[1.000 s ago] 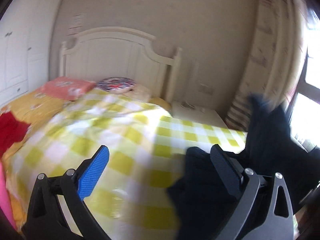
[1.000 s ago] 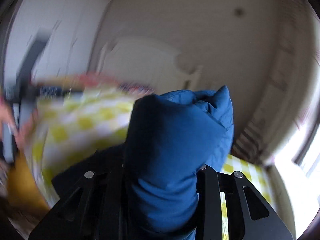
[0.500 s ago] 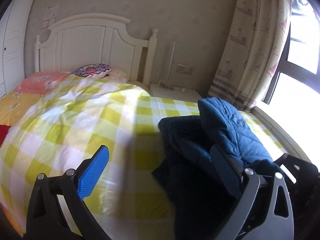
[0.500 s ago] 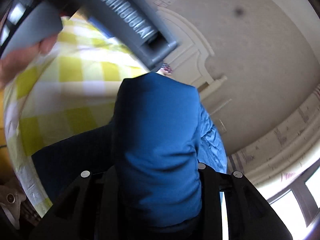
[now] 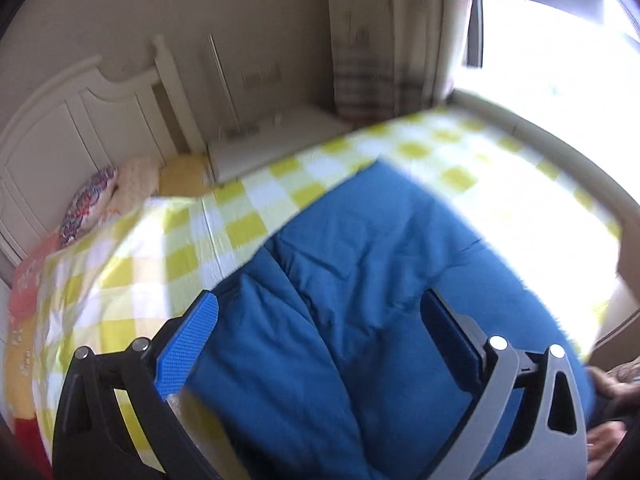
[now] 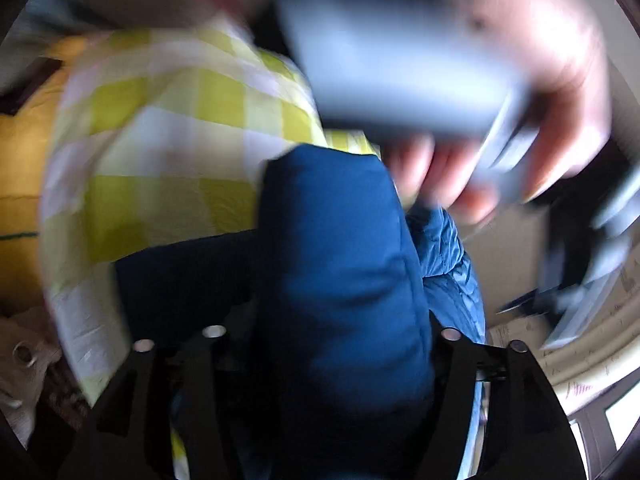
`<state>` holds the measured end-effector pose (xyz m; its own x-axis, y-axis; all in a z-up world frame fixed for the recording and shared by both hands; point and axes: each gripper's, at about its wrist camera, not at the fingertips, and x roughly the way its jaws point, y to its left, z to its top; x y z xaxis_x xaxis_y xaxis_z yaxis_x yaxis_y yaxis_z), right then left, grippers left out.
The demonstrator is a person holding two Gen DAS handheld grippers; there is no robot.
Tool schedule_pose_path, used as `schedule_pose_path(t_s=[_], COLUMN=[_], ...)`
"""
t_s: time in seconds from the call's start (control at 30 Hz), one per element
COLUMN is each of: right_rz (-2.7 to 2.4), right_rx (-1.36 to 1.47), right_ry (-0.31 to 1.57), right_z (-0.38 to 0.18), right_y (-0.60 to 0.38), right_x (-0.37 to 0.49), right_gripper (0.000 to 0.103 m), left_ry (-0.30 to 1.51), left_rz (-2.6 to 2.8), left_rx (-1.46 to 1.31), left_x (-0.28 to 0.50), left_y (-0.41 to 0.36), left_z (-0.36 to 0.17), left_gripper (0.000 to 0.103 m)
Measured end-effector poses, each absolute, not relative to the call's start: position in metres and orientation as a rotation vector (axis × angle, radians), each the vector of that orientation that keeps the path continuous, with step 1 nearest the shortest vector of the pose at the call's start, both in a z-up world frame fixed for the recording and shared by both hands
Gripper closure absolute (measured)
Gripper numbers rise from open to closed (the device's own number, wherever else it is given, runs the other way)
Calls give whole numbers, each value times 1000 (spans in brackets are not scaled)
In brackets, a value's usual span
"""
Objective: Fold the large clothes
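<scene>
Left gripper point(image 5: 320, 316) jaws wide, gripping nothing, over the blue padded jacket point(image 5: 360, 300), which lies below and ahead of it on the yellow-checked bedspread point(image 5: 132, 272). Right gripper point(image 6: 340, 320) clamped on a thick bunch of jacket point(image 6: 340, 260), lifted toward the left hand point(image 6: 500, 140). Judged early: jacket bunched, no neat fold visible; folding mostly left.

Right gripper point(image 6: 340, 320) clamped tight on a fat bunch of blue puffy jacket point(image 6: 340, 248), fabric bulging up between the black fingers. Behind the jacket, yellow-and-white checked bedspread point(image 6: 168, 128). Up and right of the jacket, a very blurry hand point(image 6: 532, 120) wrapped around something grey, can't really tell what.
</scene>
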<state>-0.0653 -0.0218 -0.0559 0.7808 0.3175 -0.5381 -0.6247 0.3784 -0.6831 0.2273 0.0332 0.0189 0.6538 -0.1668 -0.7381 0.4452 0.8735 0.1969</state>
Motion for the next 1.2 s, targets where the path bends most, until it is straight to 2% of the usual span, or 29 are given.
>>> schedule_pose_path(t_s=[0.07,0.2,0.3,0.4,0.5,0.6,0.7,0.83,0.9,1.0,1.07,1.2], right_rz=[722,756,676,683,736,729,831,865,867,878,929,934], right_rx=[-885,-558,-374,-217,-277,-555,-521,-473,-478,-495,-527,-473], right_ry=[377,444,503,570,631,571,652,645,632,624,608,592], right_z=[-31,19,31,24,-7,-23,-22,-30,-31,-36,-28,-2], right_y=[-49,-124,-168,-178,-144,-106,-115,-122,-122,-120,-132,-166], right_x=[-70,-49,-9,14,16,-10,3,14,14,10,-2,12], right_gripper=[35,42,46,47,46,46,46,46,46,46,46,47], left_ry=[807,830,776,738,692,657,609,549,559,591,510,477], left_rz=[-371,-410,-376,-350,-279,-181,-92,-116,-104,9,62,118], left_rx=[407,167,141,133,148,236,337,326,351,402,314,209], left_x=[248,260,252,247,238,225,205,163,148,135,117,94], left_y=[37,78,87,88,89,89,87,82,72,64,76,95], left_z=[-18,-46,-50,-52,-46,-30,-1,33,25,-13,-24,-39], left_gripper=[2,2,2,2,2,2,2,2,2,2,2,2])
